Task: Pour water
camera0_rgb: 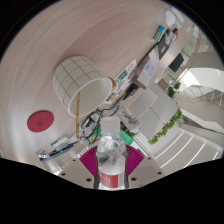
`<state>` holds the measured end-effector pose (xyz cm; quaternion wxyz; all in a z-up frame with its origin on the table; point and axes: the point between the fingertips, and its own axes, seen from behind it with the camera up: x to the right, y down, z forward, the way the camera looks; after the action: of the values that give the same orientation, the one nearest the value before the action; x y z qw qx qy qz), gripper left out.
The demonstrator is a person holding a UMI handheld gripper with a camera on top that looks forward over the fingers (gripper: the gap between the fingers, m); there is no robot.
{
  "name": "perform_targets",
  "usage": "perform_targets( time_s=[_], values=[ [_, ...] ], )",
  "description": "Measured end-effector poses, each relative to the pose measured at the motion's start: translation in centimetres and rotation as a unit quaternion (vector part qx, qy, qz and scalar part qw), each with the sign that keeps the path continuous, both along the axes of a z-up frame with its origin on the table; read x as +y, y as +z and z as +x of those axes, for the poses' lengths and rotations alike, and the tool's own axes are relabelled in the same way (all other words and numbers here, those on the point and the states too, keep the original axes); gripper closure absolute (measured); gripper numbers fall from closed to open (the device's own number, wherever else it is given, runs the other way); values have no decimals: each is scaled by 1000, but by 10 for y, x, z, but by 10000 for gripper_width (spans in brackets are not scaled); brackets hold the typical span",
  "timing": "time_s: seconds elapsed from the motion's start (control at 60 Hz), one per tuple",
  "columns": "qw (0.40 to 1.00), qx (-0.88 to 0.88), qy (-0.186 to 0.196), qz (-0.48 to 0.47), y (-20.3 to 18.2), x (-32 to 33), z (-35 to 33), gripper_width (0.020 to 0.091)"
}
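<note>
Gripper view shows the gripper (110,168) clamped on a clear plastic water bottle (110,155) between its pink pads; a white ribbed cup (78,80) stands beyond on the pale table (45,60); pouring seemingly remains undone.

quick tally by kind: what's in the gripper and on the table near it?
Clear plastic bottle, held between the pink pads: 1
White ribbed cup: 1
Red disc on the table: 1
Green-edged mat beyond the bottle: 1
Total: 4
The clutter further back is too jumbled to count.
</note>
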<state>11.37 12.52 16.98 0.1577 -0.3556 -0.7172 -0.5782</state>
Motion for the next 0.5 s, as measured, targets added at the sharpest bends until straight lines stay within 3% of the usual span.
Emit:
perform_targets(
  time_s=[0.067,0.117,0.183,0.2,0.217,0.233,0.317,0.4,0.483,0.5],
  values=[
    [998,67,-17,5,5,2,0,801],
    [986,163,-38,14,13,3,-2,772],
    [923,366,-83,87,40,-2,-2,770],
    [906,408,-94,64,52,14,3,770],
    [873,468,-97,98,55,5,4,807],
    [843,518,-100,103,64,5,5,771],
    [661,729,-115,134,98,-7,26,736],
    [502,848,-152,78,64,-12,51,641],
    [357,917,-170,60,8,-40,72,630],
    [371,909,-185,46,15,-24,71,630]
  ],
)
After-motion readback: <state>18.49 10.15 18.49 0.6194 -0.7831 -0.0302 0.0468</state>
